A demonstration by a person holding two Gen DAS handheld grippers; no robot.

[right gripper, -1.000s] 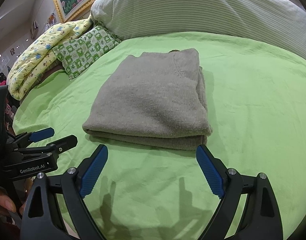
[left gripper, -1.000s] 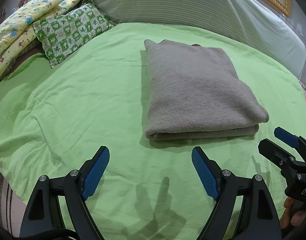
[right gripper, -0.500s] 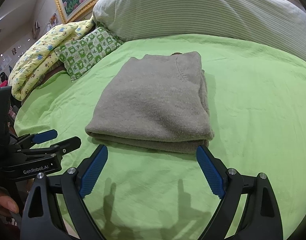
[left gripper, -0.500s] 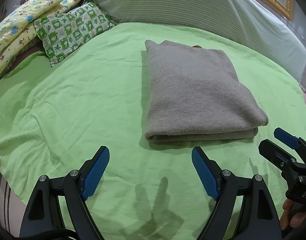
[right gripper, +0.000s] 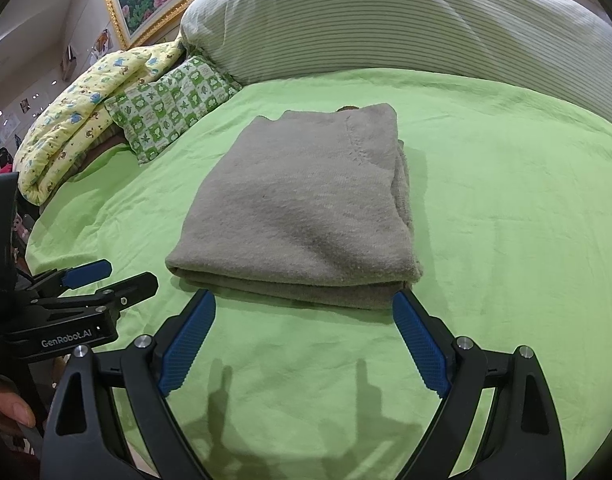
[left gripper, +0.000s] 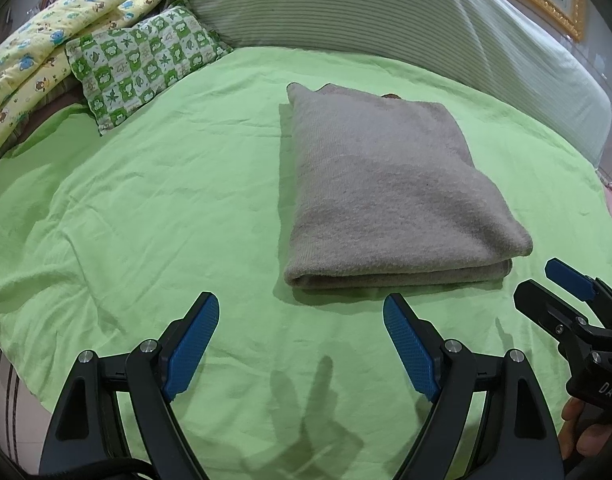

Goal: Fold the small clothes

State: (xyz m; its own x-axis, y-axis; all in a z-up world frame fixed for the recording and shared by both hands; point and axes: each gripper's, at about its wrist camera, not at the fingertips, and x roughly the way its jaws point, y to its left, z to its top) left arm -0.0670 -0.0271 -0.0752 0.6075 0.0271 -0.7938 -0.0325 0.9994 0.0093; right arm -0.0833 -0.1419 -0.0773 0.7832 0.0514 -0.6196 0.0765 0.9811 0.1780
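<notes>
Nearest, left gripper (left gripper: 301, 344): jaws spread wide, holding nothing, blue pads hovering over bare sheet (left gripper: 145, 208) just short of the sweater (left gripper: 386, 188). Right gripper (right gripper: 303, 344): jaws likewise spread and empty, tips just short of the sweater's near folded edge, the right pad (right gripper: 420, 346) close by its near right corner; whether touching, cannot tell. Shadows of both grippers cast on the sheet below them.

Beside each gripper, the other one seen from the side, with a hand (right gripper: 5, 404) wrapped on its handle. White lettering "GenRobot.AI" readable on the left gripper's body in the right wrist view; "DAS" readable on the right gripper's body in the left wrist view, the rest cut off.

Next out, the grey sweater, folded into a neat rectangle of several layers, lying flat mid-bed on the green sheet, fold edge toward the grippers. A small brown patch peeking out at its far edge.

Beyond and left of the sweater, a green-and-white checked pillow (left gripper: 141, 60) with leaf prints, and a yellow printed quilt (right gripper: 77, 128) bunched up against it. Behind the sweater, a large striped bolster (right gripper: 406, 20) across the bed's head. Farthest, a gilt frame (right gripper: 145, 4) with a flower painting.
</notes>
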